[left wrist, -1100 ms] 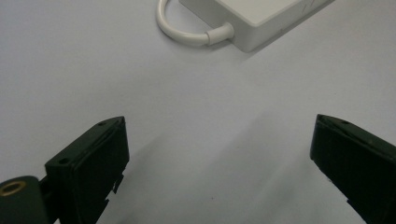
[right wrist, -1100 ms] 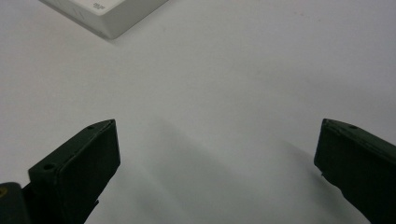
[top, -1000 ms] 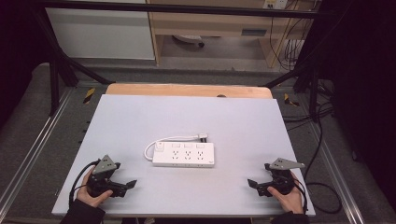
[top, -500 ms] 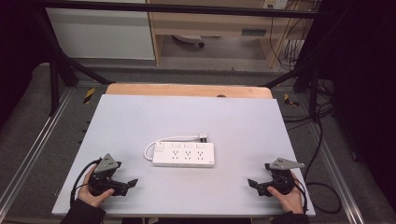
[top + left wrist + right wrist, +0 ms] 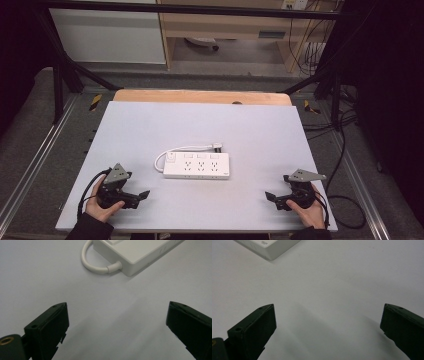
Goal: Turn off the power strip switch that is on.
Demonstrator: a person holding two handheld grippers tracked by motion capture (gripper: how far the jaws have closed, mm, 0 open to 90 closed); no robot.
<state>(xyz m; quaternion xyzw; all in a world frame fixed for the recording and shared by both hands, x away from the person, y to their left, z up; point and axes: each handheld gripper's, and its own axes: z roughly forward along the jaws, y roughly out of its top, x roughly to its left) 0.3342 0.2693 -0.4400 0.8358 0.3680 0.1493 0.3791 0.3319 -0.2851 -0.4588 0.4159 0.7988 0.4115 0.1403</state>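
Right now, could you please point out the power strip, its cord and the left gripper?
power strip (image 5: 197,166), high view, top face.
cord (image 5: 87,263), left gripper view, curved loop.
left gripper (image 5: 142,196), high view, between fingertips.

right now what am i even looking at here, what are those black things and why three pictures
There is no robot: a person sits at the near edge of a white table and holds a hand tool with two black jaws in each hand. The high view looks down from above and shows the left gripper and the right gripper resting near the table's front corners. The other two pictures come from small cameras that ride on those tools, so the left gripper and the right gripper each show their own jaws, spread wide with nothing between them. A white power strip with its looped cord lies in the middle, untouched.
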